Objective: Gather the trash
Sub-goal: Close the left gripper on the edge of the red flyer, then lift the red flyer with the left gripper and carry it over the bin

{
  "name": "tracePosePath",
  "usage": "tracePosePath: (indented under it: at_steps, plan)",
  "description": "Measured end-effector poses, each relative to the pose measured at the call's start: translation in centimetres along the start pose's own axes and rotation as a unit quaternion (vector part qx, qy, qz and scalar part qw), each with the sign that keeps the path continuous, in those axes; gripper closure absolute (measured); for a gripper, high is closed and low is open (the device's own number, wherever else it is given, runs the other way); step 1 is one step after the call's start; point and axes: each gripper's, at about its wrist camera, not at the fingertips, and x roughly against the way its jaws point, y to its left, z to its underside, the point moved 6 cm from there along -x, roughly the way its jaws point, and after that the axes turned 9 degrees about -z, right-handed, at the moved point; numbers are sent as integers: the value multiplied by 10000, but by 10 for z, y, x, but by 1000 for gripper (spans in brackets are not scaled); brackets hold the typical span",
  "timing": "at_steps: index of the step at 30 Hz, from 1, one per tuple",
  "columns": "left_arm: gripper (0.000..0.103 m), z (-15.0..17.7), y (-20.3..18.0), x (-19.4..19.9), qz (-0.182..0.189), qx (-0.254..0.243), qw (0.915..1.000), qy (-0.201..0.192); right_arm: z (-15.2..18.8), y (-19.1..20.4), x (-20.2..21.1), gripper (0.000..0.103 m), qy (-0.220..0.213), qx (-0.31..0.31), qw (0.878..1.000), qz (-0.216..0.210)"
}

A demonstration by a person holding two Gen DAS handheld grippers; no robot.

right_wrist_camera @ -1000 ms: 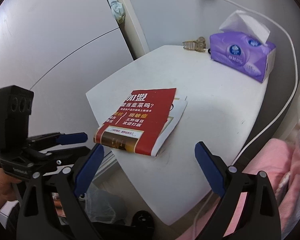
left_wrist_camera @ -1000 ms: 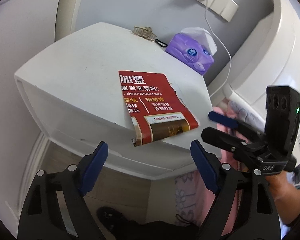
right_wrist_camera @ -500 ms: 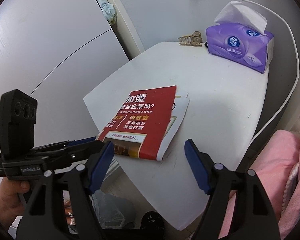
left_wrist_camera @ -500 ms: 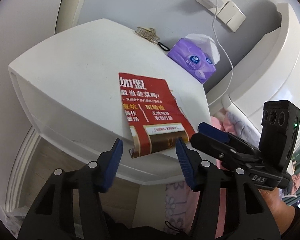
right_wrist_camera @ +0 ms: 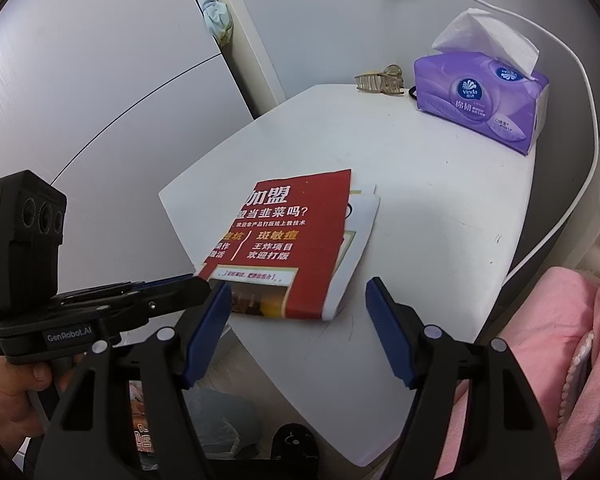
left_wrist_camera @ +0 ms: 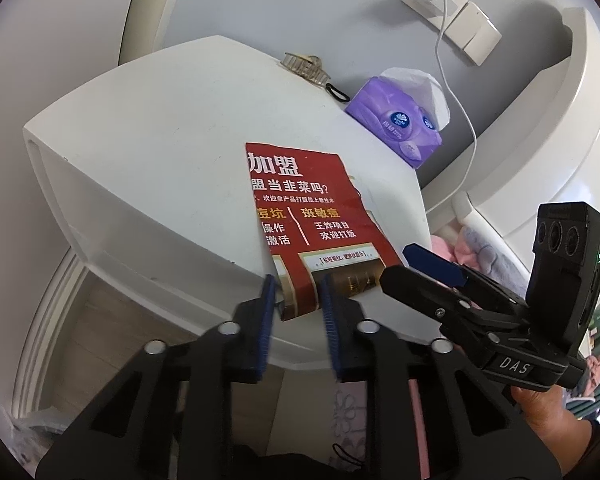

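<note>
The left gripper (left_wrist_camera: 298,296) has just been closing, jaws now pinching the red leaflet's (left_wrist_camera: 308,216) lower edge at frame centre; the right gripper (right_wrist_camera: 298,320) stays apart.

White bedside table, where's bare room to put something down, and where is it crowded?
On the white table, the free patches are the wide stretch between the red flyer and the purple tissue pack, and the left side beyond the flyer, below the hair clip. Crowded: the front edge, where both hand-held grippers meet the flyer.
</note>
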Motion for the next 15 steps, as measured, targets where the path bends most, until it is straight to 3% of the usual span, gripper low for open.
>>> tracePosePath:
  at_steps: [3,15]
  plan:
    - [97,-2,-3,1,19,-32,10000,-22,0,0,0,36,3,18,10000,17]
    - [100,-10,-11,18,-15,-181,9991,-378,-3,-2,0,36,-1,-33,10000,-4]
